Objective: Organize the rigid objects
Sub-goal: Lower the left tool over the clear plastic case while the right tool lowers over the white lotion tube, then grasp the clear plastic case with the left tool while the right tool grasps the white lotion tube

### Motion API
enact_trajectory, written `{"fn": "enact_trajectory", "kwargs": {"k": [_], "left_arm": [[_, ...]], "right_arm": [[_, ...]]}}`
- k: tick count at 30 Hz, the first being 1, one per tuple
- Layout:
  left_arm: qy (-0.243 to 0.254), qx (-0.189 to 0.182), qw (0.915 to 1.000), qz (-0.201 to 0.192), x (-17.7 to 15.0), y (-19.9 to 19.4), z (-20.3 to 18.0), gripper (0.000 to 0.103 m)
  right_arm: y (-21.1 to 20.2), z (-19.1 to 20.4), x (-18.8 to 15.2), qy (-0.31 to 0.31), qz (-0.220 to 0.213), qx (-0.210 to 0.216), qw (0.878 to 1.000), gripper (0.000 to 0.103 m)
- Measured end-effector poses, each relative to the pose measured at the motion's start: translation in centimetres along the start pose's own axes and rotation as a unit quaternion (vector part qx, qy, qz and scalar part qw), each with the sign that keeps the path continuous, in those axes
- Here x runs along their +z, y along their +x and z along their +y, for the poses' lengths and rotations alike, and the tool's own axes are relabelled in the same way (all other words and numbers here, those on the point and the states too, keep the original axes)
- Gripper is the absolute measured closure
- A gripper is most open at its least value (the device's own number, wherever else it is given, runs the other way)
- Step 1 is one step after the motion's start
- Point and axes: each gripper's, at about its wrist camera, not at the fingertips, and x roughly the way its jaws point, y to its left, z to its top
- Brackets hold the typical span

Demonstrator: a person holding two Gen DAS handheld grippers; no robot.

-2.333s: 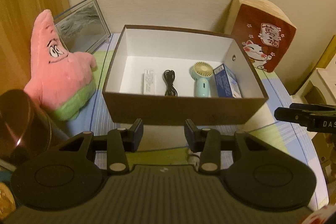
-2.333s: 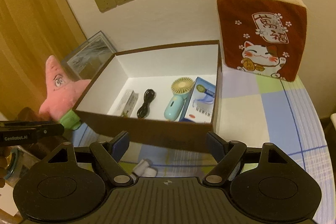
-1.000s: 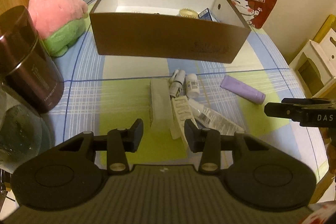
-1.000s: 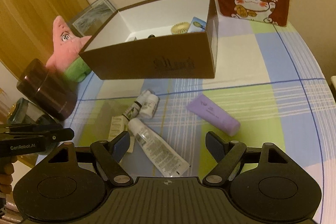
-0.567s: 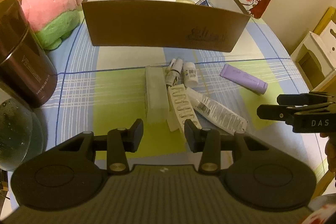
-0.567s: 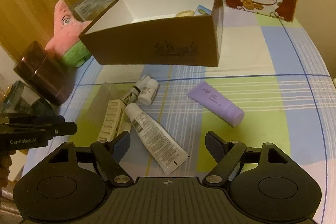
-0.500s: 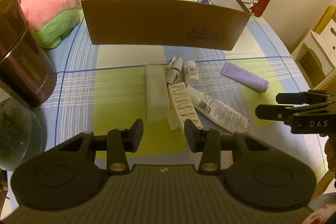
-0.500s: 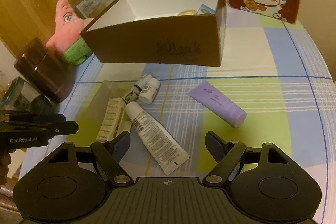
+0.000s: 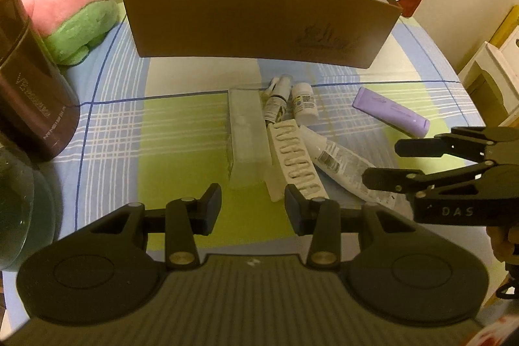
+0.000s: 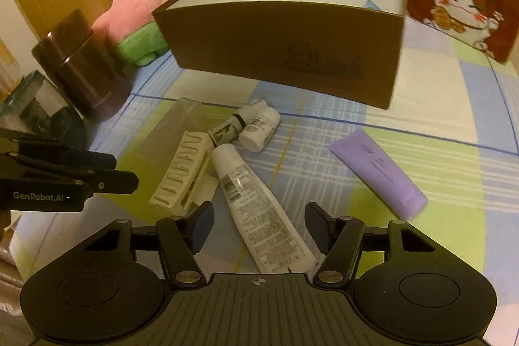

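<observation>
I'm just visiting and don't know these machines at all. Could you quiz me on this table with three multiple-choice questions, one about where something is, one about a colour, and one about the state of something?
1. Where does the white tube lie?
A. inside the brown box
B. on the checked cloth in front of the brown box
C. on top of the pink plush

2. What colour is the tube lying alone to the right?
A. purple
B. red
C. black

3. How is the right gripper?
A. shut on the white tube
B. shut on a small bottle
C. open, its fingers either side of the white tube

Answers:
1. B, it rests on the checked cloth, nearer than the brown box.
2. A, the lone tube is pale purple.
3. C, gaps show between both fingers and the tube; its jaws have just been closing.
</observation>
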Motion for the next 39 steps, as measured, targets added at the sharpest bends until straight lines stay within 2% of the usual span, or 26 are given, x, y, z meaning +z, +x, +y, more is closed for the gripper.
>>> {"fn": "enact_trajectory", "kwargs": {"k": [10,19,20,22,34,38,39], "left_arm": [[0.019,0.002,0.9998,0.003,1.1,2.0,-0.2,0.064],[0.035,0.001,0.9994,0.005,1.6,3.3,-0.3,0.071],[0.038,0.001,0.9993,0.006,1.5,3.3,-0.3,0.074],[0.041,0.003,0.9992,0.004,1.4,3.3,-0.3,0.075],[0.038,0.023,0.9989,0.012,-1.0,1.6,0.8,0.076],[0.034,0.018,0.9991,0.018,-1.4,1.3,1.1,0.076],[0.033,0.018,0.9992,0.016,-1.3,1.3,1.2,0.073]], "right_arm": [[3.3,1.1,0.8,-0.052,0.012,0.001,0.999,0.042],[5.2,1.5,0.8,-0.084,0.021,-0.003,0.996,0.058],[5.2,1.6,0.7,-0.089,0.020,-0.003,0.996,0.060],[5.1,1.7,0.5,-0.092,0.017,-0.006,0.996,0.060],[2.6,-1.2,-0.9,-0.025,0.016,-0.045,0.999,0.061],[1.8,-2.2,-1.4,-0.008,0.017,-0.054,0.998,0.061],[1.7,-2.2,-1.5,-0.005,0.018,-0.055,0.998,0.061]]}}
